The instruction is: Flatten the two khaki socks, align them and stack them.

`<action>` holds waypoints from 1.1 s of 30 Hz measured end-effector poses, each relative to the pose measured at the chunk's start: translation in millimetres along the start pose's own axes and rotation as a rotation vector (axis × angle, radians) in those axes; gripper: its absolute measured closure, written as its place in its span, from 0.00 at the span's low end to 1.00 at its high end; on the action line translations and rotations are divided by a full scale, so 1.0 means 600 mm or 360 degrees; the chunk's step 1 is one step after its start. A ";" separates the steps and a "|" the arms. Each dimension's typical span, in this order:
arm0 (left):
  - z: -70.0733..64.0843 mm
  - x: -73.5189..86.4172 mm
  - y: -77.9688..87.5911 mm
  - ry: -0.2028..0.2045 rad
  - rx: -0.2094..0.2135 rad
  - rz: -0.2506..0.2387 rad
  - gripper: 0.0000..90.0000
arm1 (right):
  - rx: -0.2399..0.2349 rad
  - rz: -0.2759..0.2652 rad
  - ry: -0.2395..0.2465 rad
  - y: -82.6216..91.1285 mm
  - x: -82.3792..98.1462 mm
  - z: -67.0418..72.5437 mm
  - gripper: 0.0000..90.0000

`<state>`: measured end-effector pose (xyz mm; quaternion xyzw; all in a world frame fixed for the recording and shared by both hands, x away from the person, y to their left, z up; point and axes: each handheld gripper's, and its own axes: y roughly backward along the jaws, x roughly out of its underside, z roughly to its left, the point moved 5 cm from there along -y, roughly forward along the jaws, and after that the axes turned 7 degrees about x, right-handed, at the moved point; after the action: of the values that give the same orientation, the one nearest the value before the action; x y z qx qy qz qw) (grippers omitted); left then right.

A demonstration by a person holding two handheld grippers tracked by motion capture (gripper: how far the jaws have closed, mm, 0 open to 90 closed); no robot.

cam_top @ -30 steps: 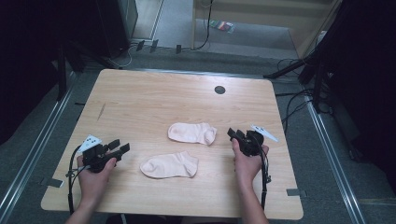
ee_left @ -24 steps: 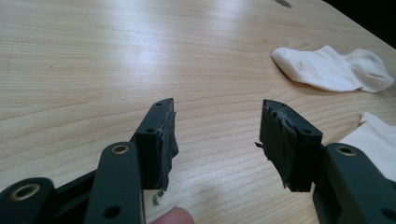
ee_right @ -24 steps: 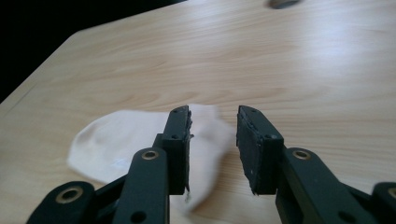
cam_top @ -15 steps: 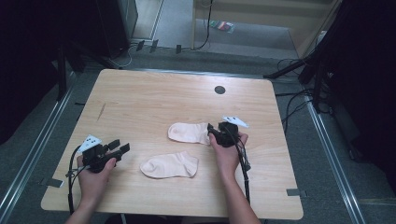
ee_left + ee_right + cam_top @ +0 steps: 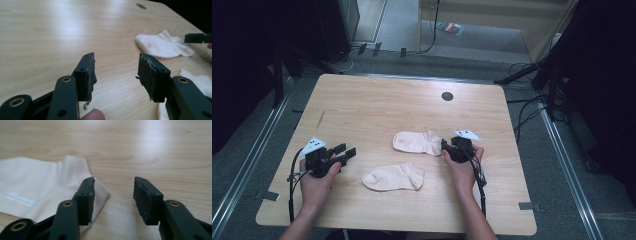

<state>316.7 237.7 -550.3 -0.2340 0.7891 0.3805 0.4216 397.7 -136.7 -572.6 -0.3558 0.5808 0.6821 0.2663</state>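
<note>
On the wooden counter (image 5: 362, 110), toward its near edge, the two soft, light ankle socks (image 5: 417, 142) (image 5: 394, 176) lie flat, so you should pinch the farther sock's cuff edge where your half-open, empty right gripper (image 5: 445, 146) sits, left gripper (image 5: 346, 151) likewise empty.

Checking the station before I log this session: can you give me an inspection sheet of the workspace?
Surface: wooden table, bare wood, one dark round grommet near the far edge.
Job's things: two pale socks; far sock, near sock, lying flat, apart.
Clutter: nothing seen.
Grippers: left gripper open over bare wood, nothing between its fingers; right gripper open at the far sock's cuff end, one finger over the fabric.
Cables: one cable trails from the left gripper, another from the right; more lie on the floor.
Surroundings: dark floor, metal rails, dim furniture beyond.
</note>
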 end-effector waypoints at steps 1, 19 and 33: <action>-0.005 -0.008 -0.010 -0.0013 0.0017 0.0019 0.55 | -0.0041 -0.0015 -0.0027 0.005 -0.004 0.000 0.62; -0.074 -0.043 -0.188 -0.0190 0.0048 0.0438 0.66 | -0.0138 0.0041 -0.0015 -0.008 -0.008 0.010 0.68; -0.093 -0.033 -0.238 -0.0262 0.0004 0.0633 0.96 | -0.0084 0.0064 0.0189 -0.011 0.011 0.027 0.81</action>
<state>398.6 108.3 -571.2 -0.0415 0.7830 0.4732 0.4016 395.9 -119.8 -580.3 -0.3908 0.5844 0.6801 0.2080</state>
